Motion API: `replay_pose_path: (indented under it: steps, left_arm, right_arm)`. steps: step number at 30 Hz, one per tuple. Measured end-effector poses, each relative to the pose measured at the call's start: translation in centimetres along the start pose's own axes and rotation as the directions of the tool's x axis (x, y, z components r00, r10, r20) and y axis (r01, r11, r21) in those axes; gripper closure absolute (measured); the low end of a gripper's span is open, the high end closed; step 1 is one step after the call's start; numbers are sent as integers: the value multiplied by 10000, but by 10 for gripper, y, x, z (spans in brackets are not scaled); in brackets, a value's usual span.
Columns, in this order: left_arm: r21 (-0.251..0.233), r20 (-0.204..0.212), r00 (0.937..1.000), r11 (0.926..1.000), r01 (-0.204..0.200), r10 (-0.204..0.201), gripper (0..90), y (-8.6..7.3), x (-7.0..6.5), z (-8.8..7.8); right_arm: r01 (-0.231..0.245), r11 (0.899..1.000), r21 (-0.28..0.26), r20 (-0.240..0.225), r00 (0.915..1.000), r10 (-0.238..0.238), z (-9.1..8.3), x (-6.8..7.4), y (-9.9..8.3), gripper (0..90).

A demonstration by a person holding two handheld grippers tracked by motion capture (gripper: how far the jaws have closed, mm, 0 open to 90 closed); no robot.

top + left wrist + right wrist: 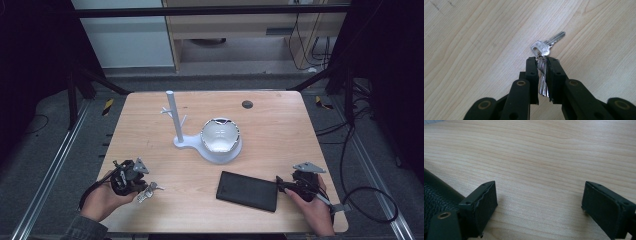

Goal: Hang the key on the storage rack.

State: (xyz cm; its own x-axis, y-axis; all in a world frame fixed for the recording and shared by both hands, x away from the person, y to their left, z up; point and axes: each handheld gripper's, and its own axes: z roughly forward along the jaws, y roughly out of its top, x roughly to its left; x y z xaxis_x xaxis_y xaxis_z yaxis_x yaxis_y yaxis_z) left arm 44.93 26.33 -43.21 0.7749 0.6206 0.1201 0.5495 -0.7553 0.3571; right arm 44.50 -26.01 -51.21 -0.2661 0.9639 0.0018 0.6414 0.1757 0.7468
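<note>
The left gripper (543, 65) view shows fingers clamped on a bunch of keys (544, 50); the right gripper (539, 202) view shows fingers apart over bare desk (544, 157) beside a black wallet (436, 192).

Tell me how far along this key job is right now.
Done: the left claw is shut on the bunch of keys, low over the table. In hand: carrying them. Left, probably: hanging them on the white stand. The right claw waits open beside the black wallet.

Keys (149, 190) left of wallet (247, 191), stand (210, 142) behind
</note>
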Motion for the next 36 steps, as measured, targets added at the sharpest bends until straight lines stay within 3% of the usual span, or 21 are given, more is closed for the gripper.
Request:
replay_pose_path:
  steps: [5,10,16,18,22,25,28,30,31,36]
  left_arm:
    - [110,86,9999,9999,79,-80,801,-2,1,3]
    - [526,305,9993,9984,197,-213,797,-12,1,12]
    - [741,124,9999,9972,66,-76,580,-16,-5,17]
    - [751,319,9994,9971,85,-109,528,-15,-7,23]
    - [850,296,9991,9960,291,-317,489,-14,-5,31]
    - [805,457,9981,9961,367,-405,533,-13,-4,31]
    - [981,746,9966,9948,263,-337,694,-13,-5,30]
    - [1038,723,9967,9941,299,-375,736,-13,-5,29]
    - [1047,665,9971,9940,311,-382,799,-14,-5,29]
    - [988,396,9984,9944,368,-409,817,-13,-6,28]
  right_arm:
    - [3,10000,-4,-1,10000,-3,0,0,0,129]
    - [7,10000,1,0,10000,-7,0,0,0,129]
    - [12,10000,2,-2,10000,-12,0,0,0,129]
    - [8,10000,2,-1,10000,-8,0,0,0,129]
    - [7,10000,1,-1,10000,-7,0,0,0,129]
    - [5,10000,3,-3,10000,-5,0,0,0,129]
    - [5,10000,2,0,10000,-5,0,0,0,129]
    - [6,10000,3,-1,10000,-6,0,0,0,129]
    - [6,10000,4,-1,10000,-6,0,0,0,129]
    - [38,10000,9,-13,10000,-38,0,0,0,129]
